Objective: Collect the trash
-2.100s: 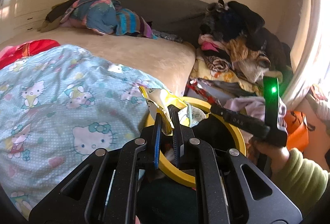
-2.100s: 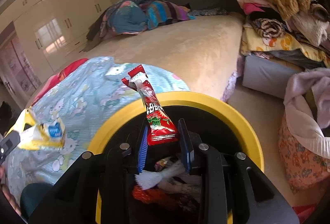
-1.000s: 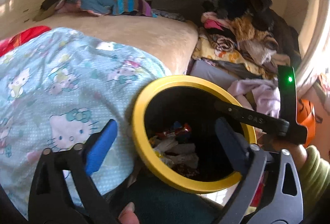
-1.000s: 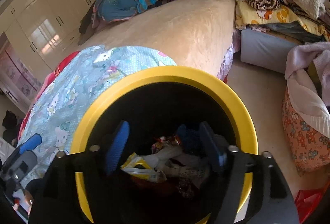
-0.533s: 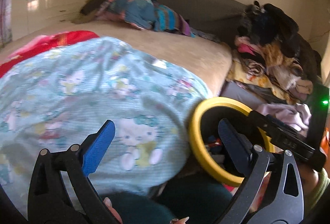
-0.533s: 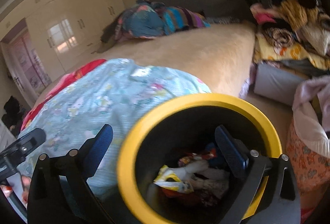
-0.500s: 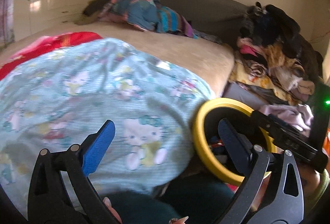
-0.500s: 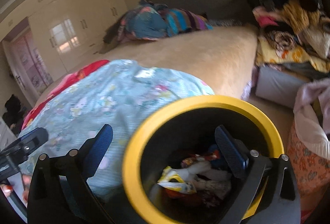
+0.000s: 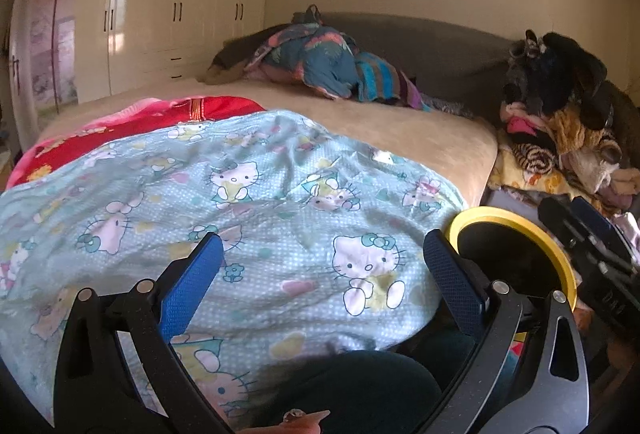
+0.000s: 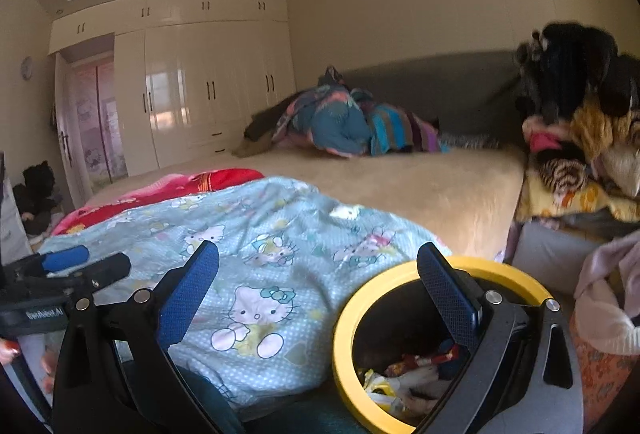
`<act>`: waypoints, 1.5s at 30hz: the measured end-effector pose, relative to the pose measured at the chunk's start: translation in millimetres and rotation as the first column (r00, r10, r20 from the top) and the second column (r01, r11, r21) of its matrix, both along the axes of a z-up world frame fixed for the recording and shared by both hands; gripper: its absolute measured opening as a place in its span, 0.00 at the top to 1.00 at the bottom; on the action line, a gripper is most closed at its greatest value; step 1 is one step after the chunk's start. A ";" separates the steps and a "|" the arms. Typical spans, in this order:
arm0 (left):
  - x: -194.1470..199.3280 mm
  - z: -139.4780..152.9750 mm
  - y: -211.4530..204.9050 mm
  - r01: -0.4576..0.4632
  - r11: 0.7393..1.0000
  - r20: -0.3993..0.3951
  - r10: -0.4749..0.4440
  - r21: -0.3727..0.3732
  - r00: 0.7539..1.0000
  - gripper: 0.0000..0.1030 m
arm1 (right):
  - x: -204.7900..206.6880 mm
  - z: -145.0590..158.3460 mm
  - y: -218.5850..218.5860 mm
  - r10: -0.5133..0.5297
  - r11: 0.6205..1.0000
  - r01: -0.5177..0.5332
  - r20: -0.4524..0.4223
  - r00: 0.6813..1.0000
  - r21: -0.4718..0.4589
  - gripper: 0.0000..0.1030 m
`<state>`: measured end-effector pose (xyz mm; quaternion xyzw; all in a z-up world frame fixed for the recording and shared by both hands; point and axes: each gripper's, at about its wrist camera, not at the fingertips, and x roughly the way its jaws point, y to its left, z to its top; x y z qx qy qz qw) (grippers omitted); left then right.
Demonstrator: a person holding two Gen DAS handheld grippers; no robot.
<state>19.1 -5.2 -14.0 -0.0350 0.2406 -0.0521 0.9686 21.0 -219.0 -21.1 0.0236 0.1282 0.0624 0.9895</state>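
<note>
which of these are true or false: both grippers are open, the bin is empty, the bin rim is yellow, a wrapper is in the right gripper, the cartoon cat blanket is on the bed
1. Both grippers are open: true. The left gripper and right gripper stand wide.
2. The bin is empty: false. Wrappers lie inside.
3. The bin rim is yellow: true.
4. A wrapper is in the right gripper: false. Nothing is between its fingers.
5. The blanket is on the bed: true.
</note>
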 end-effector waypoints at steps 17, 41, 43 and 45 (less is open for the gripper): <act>-5.0 -0.9 -3.1 -0.010 1.000 0.027 0.009 0.008 1.000 0.10 | 2.9 -6.0 2.0 -0.014 1.000 0.014 -0.003 1.000 0.004 0.06; -5.0 -1.0 -2.4 -0.009 1.000 0.029 0.009 0.004 1.000 0.10 | 4.3 -6.0 1.1 -0.017 1.000 0.017 -0.005 1.000 0.007 0.06; -5.0 -0.9 -2.4 -0.009 1.000 0.029 0.009 0.003 1.000 0.10 | 4.2 -5.9 0.8 -0.017 1.000 0.017 -0.005 1.000 0.007 0.06; -4.9 -1.1 -2.5 -0.009 1.000 0.028 0.009 0.004 1.000 0.10 | 4.5 -5.8 0.9 -0.017 1.000 0.017 -0.006 1.000 0.007 0.06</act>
